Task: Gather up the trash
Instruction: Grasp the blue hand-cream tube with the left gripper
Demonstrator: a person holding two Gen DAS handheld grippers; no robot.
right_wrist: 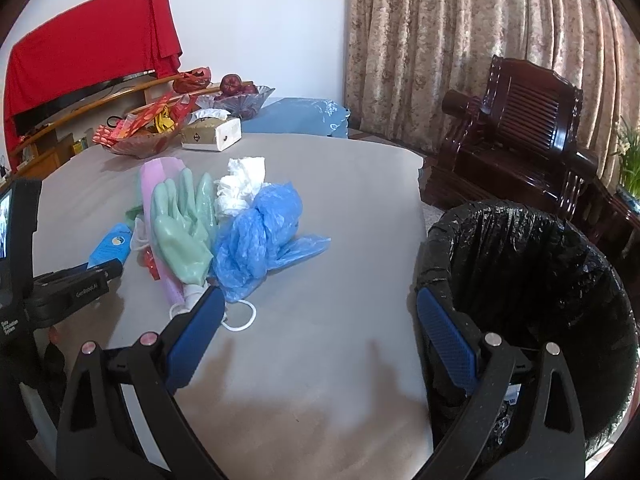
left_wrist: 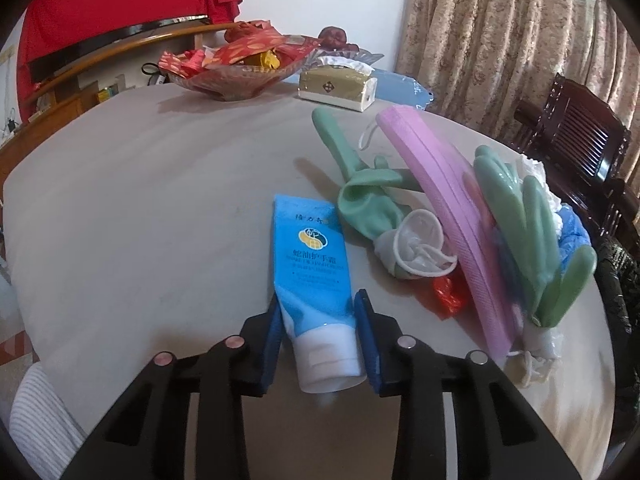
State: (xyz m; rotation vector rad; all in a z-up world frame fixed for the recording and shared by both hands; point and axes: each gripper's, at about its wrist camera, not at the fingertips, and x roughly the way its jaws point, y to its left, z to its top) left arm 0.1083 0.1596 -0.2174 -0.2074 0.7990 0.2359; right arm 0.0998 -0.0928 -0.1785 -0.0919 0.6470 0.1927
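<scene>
My left tool [left_wrist: 320, 316] has its blue ribbed pads against both sides of the blue cream tube [left_wrist: 310, 256], down near the white cap end, so I take it as gripped; the tube's far end lies flat on the table [left_wrist: 140, 200]. My right tool [right_wrist: 320, 328] hangs with its fingers spread wide and nothing between them, over bare table beside the bin [right_wrist: 532, 292].

I judge the step to be picking up the tube. Next I must lift it clear and carry it across to the bin, which stands off the table edge on my right; the soft plastic tube may squash or slip, so a firm hold near the stiffer cap shoulder suits.

Just beyond the tube lies a crumpled red wrapper [left_wrist: 448, 292], glossy and thin. Then a limp mint-green rubber glove [left_wrist: 360, 196], its white-rimmed cuff turned out, and a long pink ribbed strip [left_wrist: 448, 216] propped on edge. A second green glove [right_wrist: 184, 232], crinkled blue plastic bag [right_wrist: 264, 236] and wadded white tissue [right_wrist: 244, 180] follow. Farthest, a tissue box [left_wrist: 338, 86] and a glass dish [left_wrist: 236, 78] of red packets.
</scene>
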